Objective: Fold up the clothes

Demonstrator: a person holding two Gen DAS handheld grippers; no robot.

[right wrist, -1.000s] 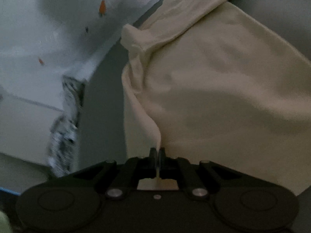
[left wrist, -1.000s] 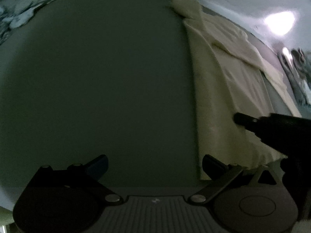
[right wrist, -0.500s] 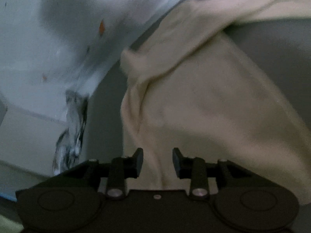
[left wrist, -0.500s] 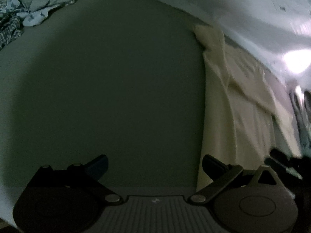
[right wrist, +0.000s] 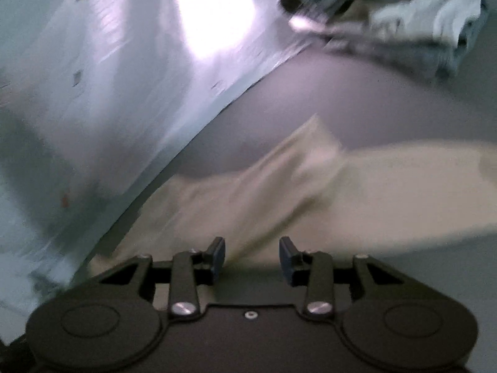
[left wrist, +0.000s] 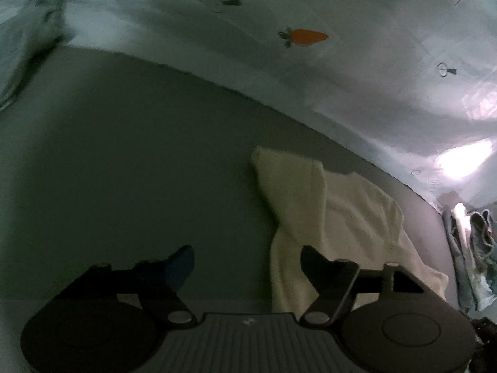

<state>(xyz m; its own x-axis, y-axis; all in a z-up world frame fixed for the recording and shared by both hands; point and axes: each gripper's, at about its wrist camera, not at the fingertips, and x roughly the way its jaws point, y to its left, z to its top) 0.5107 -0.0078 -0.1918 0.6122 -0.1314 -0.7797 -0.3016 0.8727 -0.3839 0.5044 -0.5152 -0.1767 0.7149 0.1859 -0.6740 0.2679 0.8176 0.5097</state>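
Left wrist view: cream garment [left wrist: 335,217] lies part-folded on grey surface [left wrist: 124,155], limp and light; take its near edge. Left claw [left wrist: 247,264] closing, pads not yet pinching. Bare surface to its left.

Right wrist view: right claw [right wrist: 251,256] opening, released, over the blurred garment. Clothes pile [right wrist: 403,21] beyond.

I see a grey table [left wrist: 130,161], a cream garment [left wrist: 357,217] lying flat near its far edge, a heap of grey-blue and white clothes [right wrist: 403,21] at the far right corner.
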